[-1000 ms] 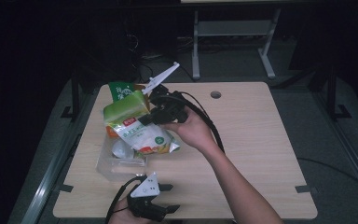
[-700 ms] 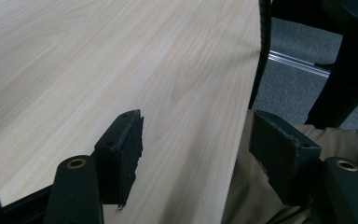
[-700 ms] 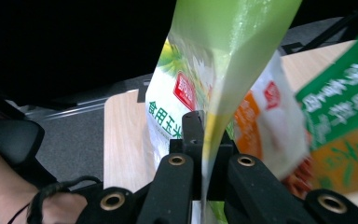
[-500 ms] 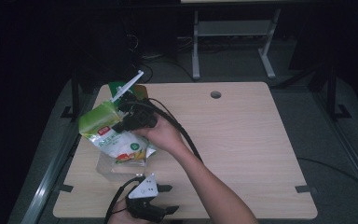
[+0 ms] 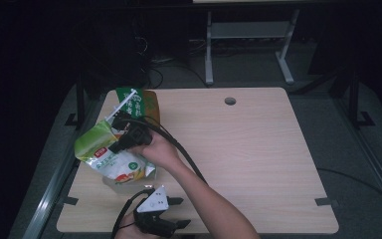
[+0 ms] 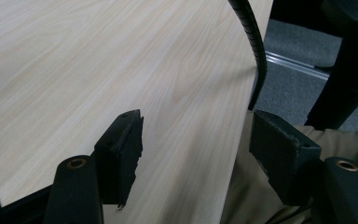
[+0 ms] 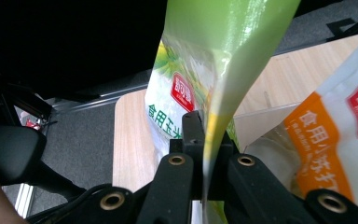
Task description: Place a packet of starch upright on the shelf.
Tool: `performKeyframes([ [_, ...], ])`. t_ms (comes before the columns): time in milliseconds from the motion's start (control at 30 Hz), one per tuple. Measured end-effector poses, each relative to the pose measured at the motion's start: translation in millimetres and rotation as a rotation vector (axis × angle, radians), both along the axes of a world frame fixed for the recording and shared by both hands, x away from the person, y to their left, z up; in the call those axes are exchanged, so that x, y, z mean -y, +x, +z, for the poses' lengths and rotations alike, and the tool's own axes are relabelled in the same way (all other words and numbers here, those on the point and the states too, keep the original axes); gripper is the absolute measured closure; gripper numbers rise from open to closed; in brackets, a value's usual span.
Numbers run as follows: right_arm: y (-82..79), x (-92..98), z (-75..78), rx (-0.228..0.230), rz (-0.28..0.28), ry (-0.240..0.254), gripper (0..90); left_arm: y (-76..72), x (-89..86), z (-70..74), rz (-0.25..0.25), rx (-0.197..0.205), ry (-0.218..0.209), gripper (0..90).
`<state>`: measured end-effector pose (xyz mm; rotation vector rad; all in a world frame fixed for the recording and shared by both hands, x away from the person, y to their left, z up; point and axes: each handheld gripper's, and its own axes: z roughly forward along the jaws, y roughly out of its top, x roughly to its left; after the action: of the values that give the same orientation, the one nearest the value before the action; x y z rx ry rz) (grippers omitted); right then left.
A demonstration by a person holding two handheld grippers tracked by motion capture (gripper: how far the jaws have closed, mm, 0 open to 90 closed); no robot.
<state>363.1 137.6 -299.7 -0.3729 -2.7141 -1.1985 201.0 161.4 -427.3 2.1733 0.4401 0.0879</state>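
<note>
Right tool [image 5: 122, 144]: jaws clamped on the top seal of a green-and-white pouch [image 5: 104, 154], held above a clear container [image 5: 124, 181] near the tabletop [image 5: 258, 149] left edge. Left tool [image 5: 156, 219]: jaws apart, idle at near edge. Step apparently transfer; next, lowering and release.

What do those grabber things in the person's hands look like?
Both are black, with two chunky flat jaws and small brass-coloured screws. The left gripper wears a pale grey three-cornered plate on top. A thick black ribbed cable trails from the right gripper. The forearms are bare, no sleeves.
</note>
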Motion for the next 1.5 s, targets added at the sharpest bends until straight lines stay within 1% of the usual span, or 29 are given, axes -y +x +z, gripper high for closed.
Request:
performKeyframes([
  [33,-0.1,-1.5,-3.3,-0.016,-0.001,0.003,89.8,0.3,-0.1,-0.6,0.002,0.000,0.000,34.3],
  [133,0.9,-5.3,-14.7,-0.029,0.005,0.008,89.8,0.0,0.2,-1.4,0.012,-0.007,-0.013,34.3],
  [167,-0.3,-6.5,-17.5,-0.037,-0.001,0.005,89.7,-0.2,0.1,-1.4,0.010,-0.006,-0.010,34.3],
  [200,-0.6,-7.3,-21.8,-0.032,0.004,0.000,89.7,-0.2,0.1,-1.4,0.010,-0.006,-0.010,34.3],
  [233,-0.6,-7.3,-21.8,-0.032,0.004,0.000,89.7,-0.6,0.4,-1.5,0.012,-0.006,-0.011,34.3],
  [267,-1.1,-6.9,-28.6,-0.032,0.005,-0.011,89.4,-0.3,0.5,-1.5,0.009,-0.001,-0.006,34.3],
  [333,-1.5,-5.3,-32.3,-0.033,0.008,-0.020,88.7,0.0,0.5,-2.3,0.010,-0.005,-0.004,34.3],
  [400,-1.3,-1.8,-36.3,-0.031,0.016,-0.022,85.2,1.0,0.0,-3.2,0.014,-0.010,0.001,34.3],
  [433,-1.8,0.6,-36.8,-0.036,0.014,-0.025,83.5,1.3,-0.2,-3.5,0.018,-0.014,-0.001,34.2],
  [467,-0.9,3.0,-37.9,-0.027,0.016,-0.024,83.5,1.7,-0.4,-3.7,0.021,-0.014,-0.003,34.3],
  [500,-0.9,5.0,-38.2,-0.028,0.015,-0.029,83.4,2.1,-0.6,-3.8,0.022,-0.014,-0.003,34.3],
  [567,-1.4,8.2,-38.0,-0.015,0.012,-0.039,82.4,2.2,-0.7,-3.8,0.024,-0.012,-0.003,34.2],
  [600,-1.5,9.4,-38.1,-0.012,0.018,-0.042,82.3,2.4,-1.0,-3.4,0.019,-0.007,0.006,34.2],
  [667,-3.0,11.5,-37.5,0.009,0.019,-0.054,80.8,2.5,-0.8,-3.4,0.017,-0.001,0.011,34.2],
  [767,-3.6,15.6,-37.0,0.006,0.017,-0.055,79.7,2.9,-0.8,-3.7,0.017,0.003,0.016,34.2],
  [867,-4.1,19.3,-39.1,0.002,0.023,-0.069,83.6,3.2,-0.8,-4.1,0.022,0.002,0.015,34.2],
  [900,-3.7,20.6,-40.9,0.009,0.029,-0.074,85.0,3.1,-0.8,-4.2,0.025,-0.001,0.013,34.2],
  [967,-3.6,23.0,-45.5,0.010,0.034,-0.096,87.9,3.4,-1.0,-4.4,0.028,-0.002,0.015,34.1],
  [1000,-3.6,25.4,-47.8,0.002,0.025,-0.099,88.2,4.1,-1.3,-4.4,0.028,0.003,0.015,33.9],
  [1067,-1.1,30.5,-51.8,-0.024,0.020,-0.089,88.5,5.3,-1.7,-4.9,0.029,0.006,0.020,33.9],
  [1200,-0.2,35.8,-55.0,-0.039,0.016,-0.085,87.6,7.3,-2.6,-5.8,0.035,0.008,0.026,33.7],
  [1300,-1.4,36.3,-54.8,-0.016,0.021,-0.082,85.9,8.3,-3.5,-5.4,0.045,0.010,0.027,33.3],
  [1333,-1.8,36.9,-54.1,-0.027,0.020,-0.082,85.1,8.9,-4.0,-5.1,0.047,0.014,0.029,33.1],
  [1433,-1.5,41.1,-52.9,-0.021,0.019,-0.067,80.7,10.0,-5.3,-4.9,0.059,0.012,0.026,32.3],
  [1500,-1.5,46.0,-49.9,-0.027,0.006,-0.044,77.5,10.7,-5.8,-4.9,0.064,0.014,0.027,32.0],
])
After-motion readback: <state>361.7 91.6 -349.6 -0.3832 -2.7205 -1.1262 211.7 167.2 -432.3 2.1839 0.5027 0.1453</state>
